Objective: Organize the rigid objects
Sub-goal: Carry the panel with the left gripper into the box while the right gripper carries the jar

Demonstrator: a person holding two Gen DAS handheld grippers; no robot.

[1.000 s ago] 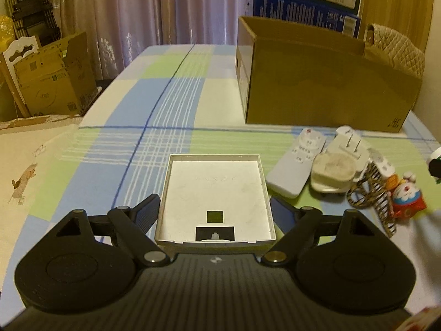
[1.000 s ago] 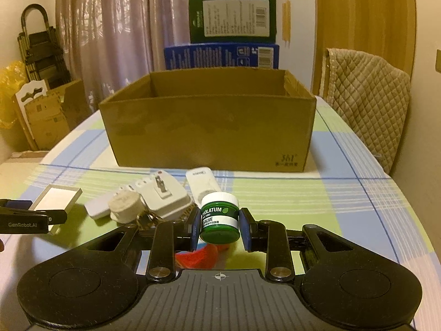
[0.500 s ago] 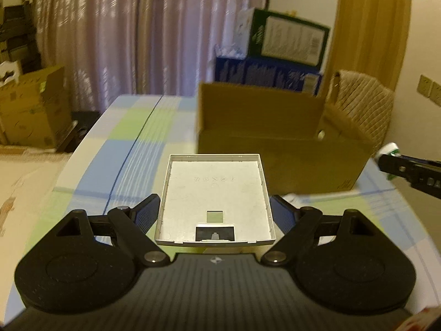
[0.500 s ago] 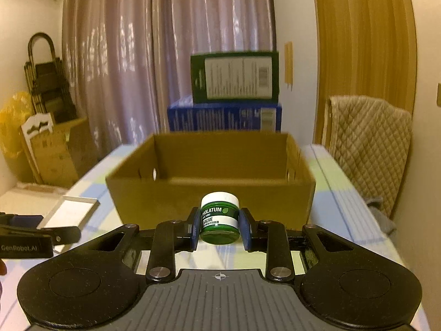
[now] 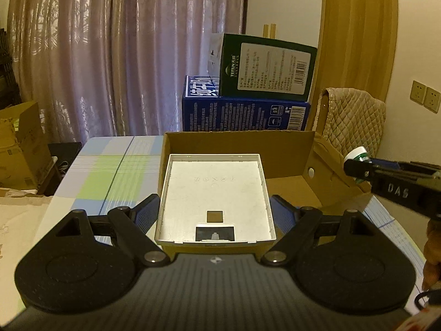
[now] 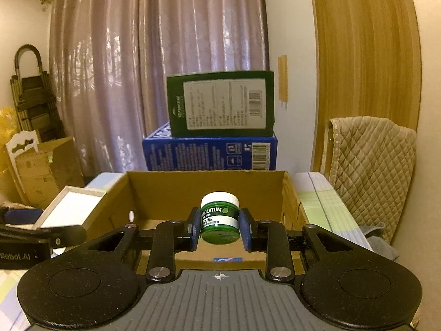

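My left gripper (image 5: 215,207) is shut wide on a shallow white square tray (image 5: 215,182), holding it level over the left part of an open brown cardboard box (image 5: 237,142). My right gripper (image 6: 219,229) is shut on a small green salve jar (image 6: 219,218) with a white lid, upright above the box (image 6: 206,190). The tray (image 6: 71,209) and the left gripper (image 6: 55,237) show at the left in the right wrist view. At the right of the left wrist view, the right gripper (image 5: 355,169) and the jar (image 5: 358,154) hover over the box's right wall.
A blue carton (image 5: 245,115) with a green carton (image 5: 267,69) on top stands behind the box. A chair with a quilted cover (image 6: 372,171) is to the right. The checked tablecloth (image 5: 110,179) runs left; another cardboard box (image 5: 22,149) sits beyond it.
Both grippers have risen and moved forward, from above the table to over the open box, still gripping the tray and the jar. The loose items on the table have dropped out of view.
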